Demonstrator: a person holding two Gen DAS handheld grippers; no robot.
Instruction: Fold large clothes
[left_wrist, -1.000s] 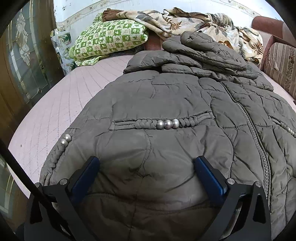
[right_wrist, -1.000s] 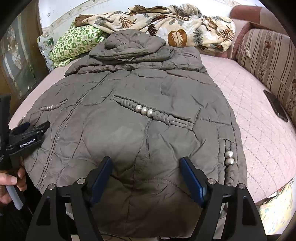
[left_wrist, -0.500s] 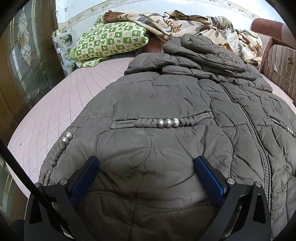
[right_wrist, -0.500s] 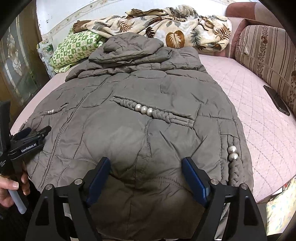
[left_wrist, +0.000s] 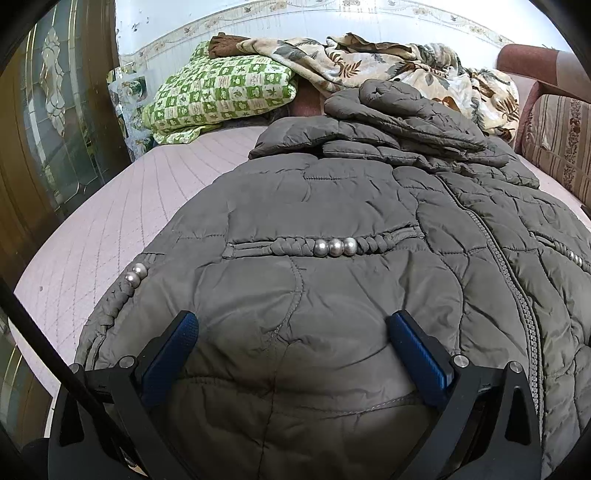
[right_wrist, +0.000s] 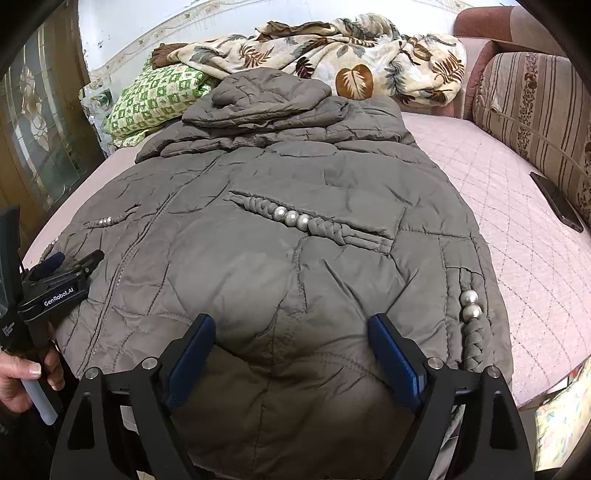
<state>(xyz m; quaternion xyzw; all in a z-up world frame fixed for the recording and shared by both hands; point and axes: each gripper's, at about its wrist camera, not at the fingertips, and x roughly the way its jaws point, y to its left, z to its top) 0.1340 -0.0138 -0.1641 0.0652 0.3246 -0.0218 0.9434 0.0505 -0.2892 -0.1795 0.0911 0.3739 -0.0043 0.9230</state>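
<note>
Left tongs (left_wrist: 291, 325) agape, right tongs (right_wrist: 291, 325) widening; coat (left_wrist: 332, 295) hem hidden beneath.

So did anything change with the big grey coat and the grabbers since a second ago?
The right gripper has spread its jaws wider and they are opening; nothing is pinched between them. The coat lies flat on the bed as before, and the left gripper stays open above its hem.

A bedroom in a home. A bed (right_wrist: 517, 206) with a pink quilted cover carries a green checked pillow (left_wrist: 221, 96) and a rumpled leaf-print blanket (right_wrist: 332, 55). A leaded-glass wooden door (left_wrist: 55, 129) stands beside it.
</note>
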